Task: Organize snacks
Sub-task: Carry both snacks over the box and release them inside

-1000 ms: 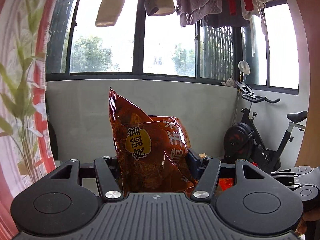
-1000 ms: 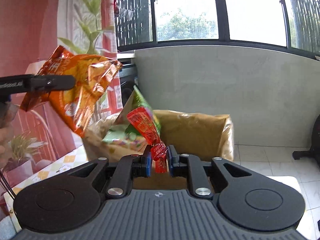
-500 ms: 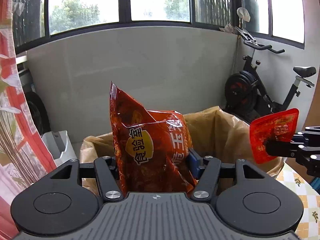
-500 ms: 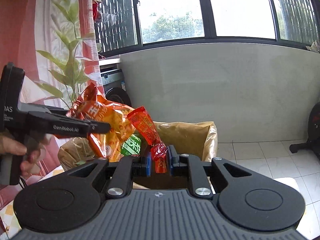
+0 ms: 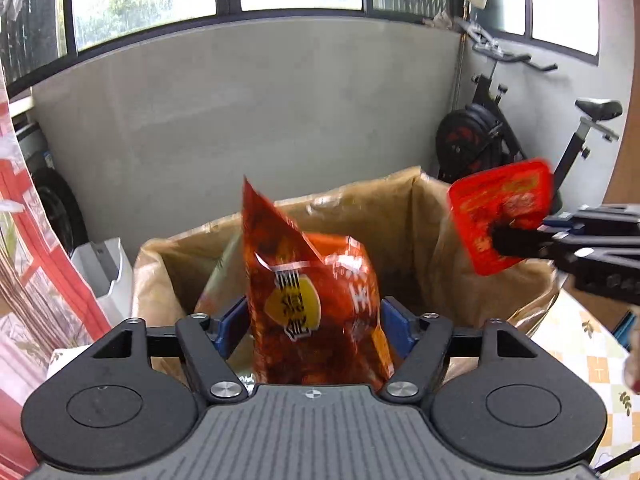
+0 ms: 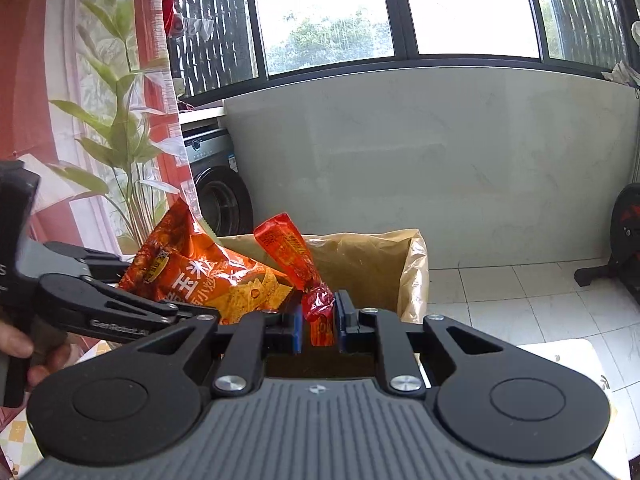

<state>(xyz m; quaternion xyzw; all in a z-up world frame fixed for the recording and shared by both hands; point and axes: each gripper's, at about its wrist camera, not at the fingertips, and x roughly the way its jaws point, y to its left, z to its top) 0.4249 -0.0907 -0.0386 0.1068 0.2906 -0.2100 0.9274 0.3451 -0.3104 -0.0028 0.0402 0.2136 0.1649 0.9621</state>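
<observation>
- Near, in the left wrist view: left gripper (image 5: 312, 326) with jaws spread wide, blue pads set a little away from each side of the big orange chip bag (image 5: 316, 304).
- Chip bag upright between those jaws, blurred, so likely just let go and sliding down; cannot tell if either pad touches it.
- Near, in the right wrist view: right gripper (image 6: 318, 326) with jaws narrow, pinching the twisted bottom end of the small red snack pack (image 6: 298, 264).
- Red pack tilted up and to the left from the jaws, held over the near rim of the brown paper-lined box (image 6: 372, 256).
- Just behind both grippers: the box, open at the top, at the far edge of the bench (image 5: 580, 360) with its checked yellow cloth.
- Chip bag over the left part of the box opening, red pack near the right rim.
- Something pale green peeking from behind the chip bag, maybe another snack already in; too hidden to be sure.
- Task looks part done: one bag about dropped in, one pack not yet let go.
- Left to do, at a guess: lower the red pack, open the right jaws, then look for more snacks.
- Far back: grey wall, exercise bike (image 5: 520, 132), washing machine (image 6: 218, 196).
</observation>
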